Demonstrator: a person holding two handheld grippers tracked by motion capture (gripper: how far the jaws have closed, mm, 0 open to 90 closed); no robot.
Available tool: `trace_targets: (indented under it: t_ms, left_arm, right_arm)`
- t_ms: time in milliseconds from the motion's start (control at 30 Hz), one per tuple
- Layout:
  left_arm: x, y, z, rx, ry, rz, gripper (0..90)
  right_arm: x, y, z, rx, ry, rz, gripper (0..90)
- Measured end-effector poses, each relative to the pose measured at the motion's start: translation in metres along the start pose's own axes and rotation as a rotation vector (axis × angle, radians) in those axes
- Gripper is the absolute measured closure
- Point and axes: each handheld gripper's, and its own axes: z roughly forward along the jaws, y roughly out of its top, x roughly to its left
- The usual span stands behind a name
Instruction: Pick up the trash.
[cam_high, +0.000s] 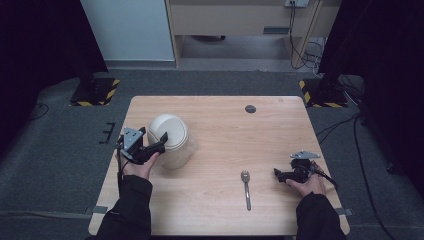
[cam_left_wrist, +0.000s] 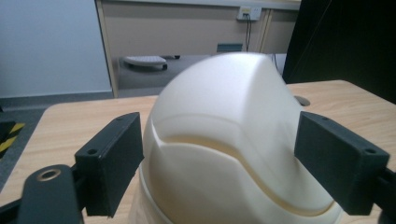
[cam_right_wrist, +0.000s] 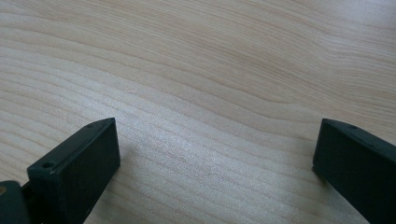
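Note:
A cream-white domed container (cam_high: 170, 140) with a swing lid stands on the left half of the wooden table (cam_high: 225, 130). My left gripper (cam_high: 156, 145) is open, its jaws on either side of the container's (cam_left_wrist: 229, 144) domed top; contact is not clear. In the left gripper view its fingers (cam_left_wrist: 112, 163) frame the lid. A metal spoon (cam_high: 246, 187) lies near the front middle of the table, handle toward the person. My right gripper (cam_high: 280, 176) stands open low over bare wood to the right of the spoon, nothing between its fingers (cam_right_wrist: 77, 172).
A small dark round grommet (cam_high: 250, 108) sits in the table near its far edge. Beyond the table lie grey carpet, stand bases with yellow-black tape (cam_high: 95, 92), and cables (cam_high: 350, 125) at the right.

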Motion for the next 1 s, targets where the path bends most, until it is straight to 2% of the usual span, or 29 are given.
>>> trace_targets:
  t_ms: [67,167,233,267,533,667,733,833,1000]
  left_arm:
    - [-0.001,-0.002,0.001,0.008,-0.007,-0.02,11.7]
    - [-0.001,-0.006,0.003,0.066,0.021,0.03,15.1]
    - [0.0,-0.01,0.005,0.082,0.021,0.01,15.3]
    - [0.001,-0.012,0.005,0.079,0.015,-0.009,14.6]
    - [0.006,-0.008,0.004,0.069,0.014,-0.047,14.2]
    - [0.005,-0.009,0.006,0.092,0.018,-0.032,14.9]
    - [0.005,-0.011,0.007,0.092,0.015,-0.049,14.7]
    - [0.006,-0.01,0.006,0.096,0.012,-0.047,14.7]
    - [0.007,-0.009,0.004,0.08,0.002,-0.017,18.3]
  right_arm:
    - [0.0,0.0,0.0,0.0,0.0,0.0,0.9]
    - [0.0,0.0,0.0,0.0,0.0,0.0,0.9]
    - [0.0,0.0,0.0,-0.001,-0.001,-0.001,0.9]
    - [0.0,0.0,0.0,-0.001,-0.001,-0.001,0.9]
    - [0.0,0.0,0.0,-0.001,-0.001,-0.001,0.9]
    - [0.0,0.0,0.0,-0.001,-0.001,-0.001,0.9]
    - [0.0,0.0,0.0,-0.001,-0.001,-0.001,0.9]
    - [0.0,0.0,0.0,-0.001,-0.001,-0.001,0.9]
    - [0.0,0.0,0.0,-0.001,-0.002,-0.001,0.9]
